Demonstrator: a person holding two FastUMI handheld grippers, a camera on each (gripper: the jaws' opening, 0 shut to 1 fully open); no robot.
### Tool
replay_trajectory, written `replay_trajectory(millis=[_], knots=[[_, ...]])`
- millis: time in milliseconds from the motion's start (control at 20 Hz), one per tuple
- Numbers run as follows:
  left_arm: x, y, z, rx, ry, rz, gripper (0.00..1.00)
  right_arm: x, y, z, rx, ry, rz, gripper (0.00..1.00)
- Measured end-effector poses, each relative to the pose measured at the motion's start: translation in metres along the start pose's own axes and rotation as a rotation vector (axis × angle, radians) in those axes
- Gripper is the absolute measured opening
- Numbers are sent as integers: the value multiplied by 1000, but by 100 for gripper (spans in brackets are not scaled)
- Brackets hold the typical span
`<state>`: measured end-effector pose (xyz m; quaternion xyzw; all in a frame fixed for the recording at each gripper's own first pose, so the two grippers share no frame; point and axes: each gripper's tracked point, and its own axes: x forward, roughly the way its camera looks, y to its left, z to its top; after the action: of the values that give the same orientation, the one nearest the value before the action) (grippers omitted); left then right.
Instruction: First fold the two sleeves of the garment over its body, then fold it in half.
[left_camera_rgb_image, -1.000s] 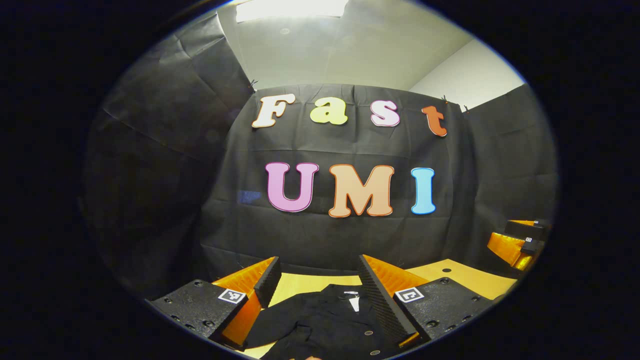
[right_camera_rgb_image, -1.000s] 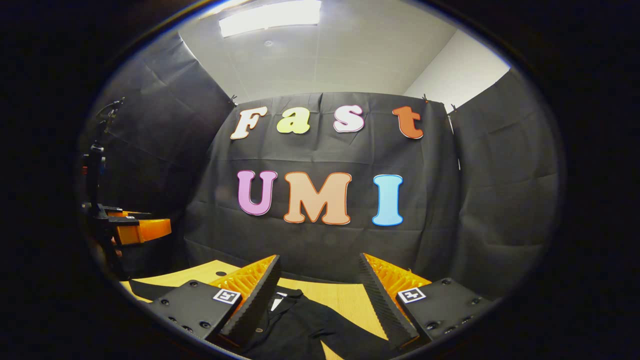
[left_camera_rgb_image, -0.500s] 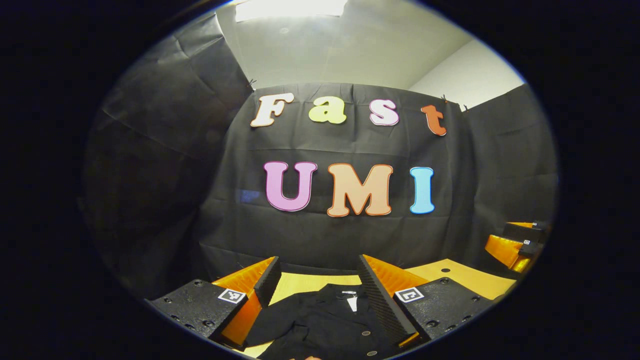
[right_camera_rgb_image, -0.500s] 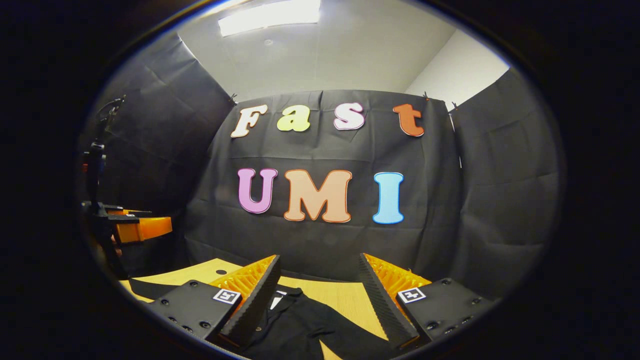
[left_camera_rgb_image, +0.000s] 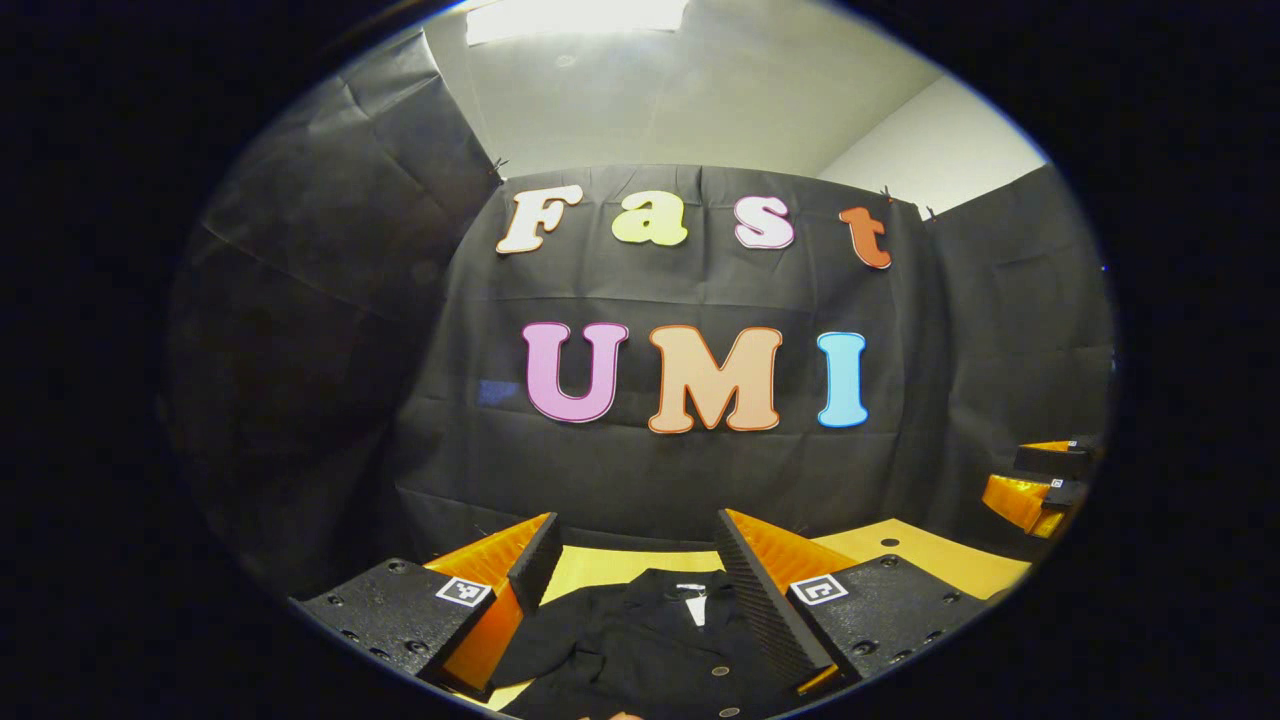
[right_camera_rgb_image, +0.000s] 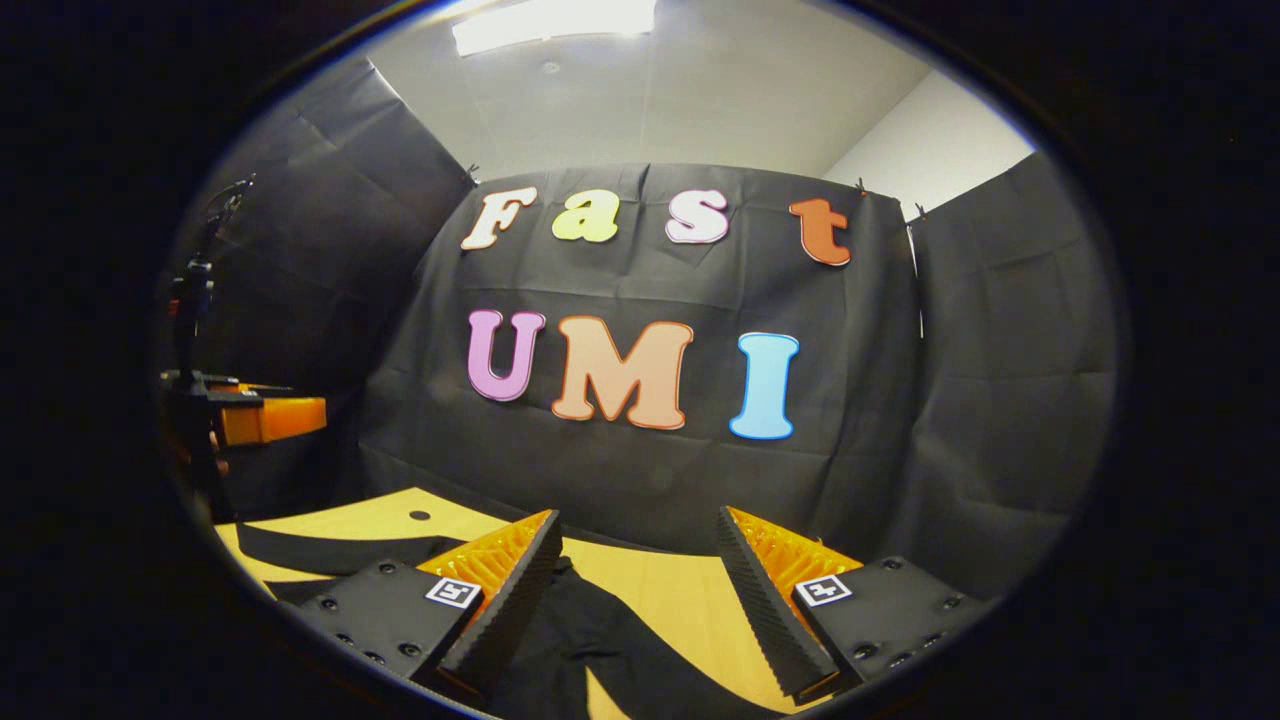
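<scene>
Wooden tabletop (left_camera_rgb_image: 610, 565), pale yellow, with a small round hole (right_camera_rgb_image: 420, 516) near its far side. Black cloth walls (left_camera_rgb_image: 650, 470) on three sides; white ceiling and a lit panel (right_camera_rgb_image: 555, 15) above. Black garment (left_camera_rgb_image: 640, 640) spread flat on the table, a white neck label (left_camera_rgb_image: 692, 590) showing. Left gripper (left_camera_rgb_image: 635, 570) spread wide above it, holding nothing. Right gripper (right_camera_rgb_image: 640, 575) likewise wide and empty above a sleeve (right_camera_rgb_image: 600, 640). Left gripper also visible at the far left in the right gripper view.
</scene>
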<state>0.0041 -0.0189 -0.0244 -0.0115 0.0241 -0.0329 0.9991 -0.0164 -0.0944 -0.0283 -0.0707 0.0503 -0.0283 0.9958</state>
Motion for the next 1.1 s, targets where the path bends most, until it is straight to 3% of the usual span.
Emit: replay_trajectory(millis=[300,500,1100], knots=[[4,-32,-7,8,13,-15,92,-5,-85,-52,-70,133,-82,98],[4,-56,-14,17,31,-30,93,-13,-125,-106,-94,260,-92,99],[8,-111,-28,43,62,-34,93,-51,-160,-280,-100,678,21,99]])
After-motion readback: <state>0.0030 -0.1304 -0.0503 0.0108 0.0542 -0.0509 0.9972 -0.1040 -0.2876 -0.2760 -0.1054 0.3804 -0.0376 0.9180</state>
